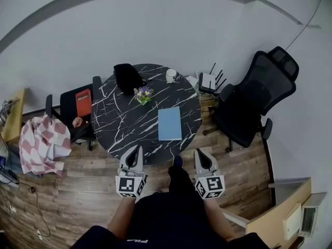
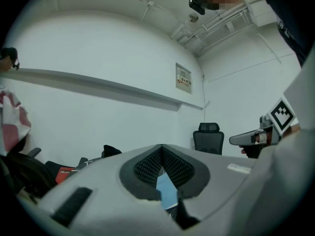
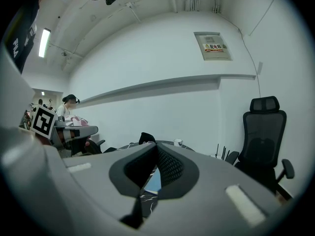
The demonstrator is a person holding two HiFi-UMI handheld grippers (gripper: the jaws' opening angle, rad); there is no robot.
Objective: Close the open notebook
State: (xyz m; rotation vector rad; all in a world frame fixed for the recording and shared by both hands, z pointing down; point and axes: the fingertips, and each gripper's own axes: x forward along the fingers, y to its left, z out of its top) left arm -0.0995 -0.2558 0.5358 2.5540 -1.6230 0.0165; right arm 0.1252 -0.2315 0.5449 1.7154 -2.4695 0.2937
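A light blue notebook [image 1: 169, 123] lies closed and flat on the round black marble table [image 1: 119, 123], toward its near right side. My left gripper [image 1: 137, 149] hangs at the table's near edge, left of the notebook, jaws shut with nothing in them. My right gripper [image 1: 202, 153] is just off the near right edge, also shut and empty. Neither touches the notebook. In the left gripper view a sliver of the notebook [image 2: 166, 191] shows below the closed left gripper [image 2: 161, 149]. The right gripper view likewise shows the notebook [image 3: 153, 181] under the right gripper [image 3: 156, 146].
On the table's far side stand a white cup [image 1: 170, 75], a small flower pot [image 1: 143, 94] and a black bag [image 1: 127, 78]. A black office chair [image 1: 254, 105] stands at the right. At the left are a chair holding a red book [image 1: 83, 102] and a checked cloth [image 1: 44, 141].
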